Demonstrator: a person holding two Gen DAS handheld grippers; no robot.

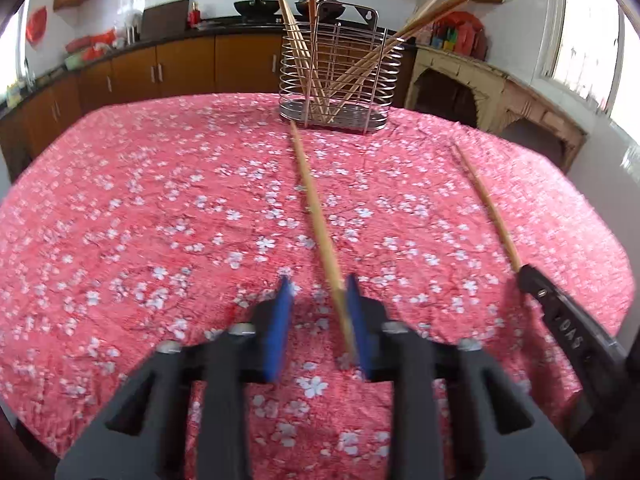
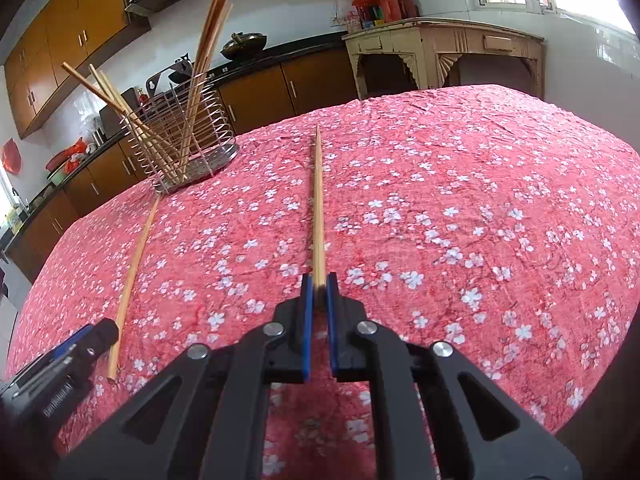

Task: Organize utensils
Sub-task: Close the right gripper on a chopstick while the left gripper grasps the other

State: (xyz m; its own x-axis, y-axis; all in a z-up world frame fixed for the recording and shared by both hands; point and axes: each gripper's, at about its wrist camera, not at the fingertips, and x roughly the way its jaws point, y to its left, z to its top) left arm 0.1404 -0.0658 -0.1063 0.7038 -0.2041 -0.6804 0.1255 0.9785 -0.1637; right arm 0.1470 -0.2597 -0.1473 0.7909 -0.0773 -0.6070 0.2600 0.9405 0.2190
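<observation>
A wire utensil holder (image 1: 339,76) with several wooden chopsticks stands at the table's far side; it also shows in the right wrist view (image 2: 182,136). My left gripper (image 1: 318,300) is open around the near end of a chopstick (image 1: 316,216) lying on the cloth, which rests against the right pad. That chopstick shows in the right wrist view (image 2: 134,276). My right gripper (image 2: 319,284) is shut on a second chopstick (image 2: 318,200), which points away over the table. This chopstick and the right gripper's finger (image 1: 560,312) show in the left wrist view (image 1: 488,208).
The table (image 1: 140,220) has a pink floral cloth. Brown kitchen cabinets (image 1: 160,68) and a counter with woks run behind it. A worn cream side table (image 2: 444,52) stands at the far right. The left gripper's body (image 2: 68,356) sits at the right view's lower left.
</observation>
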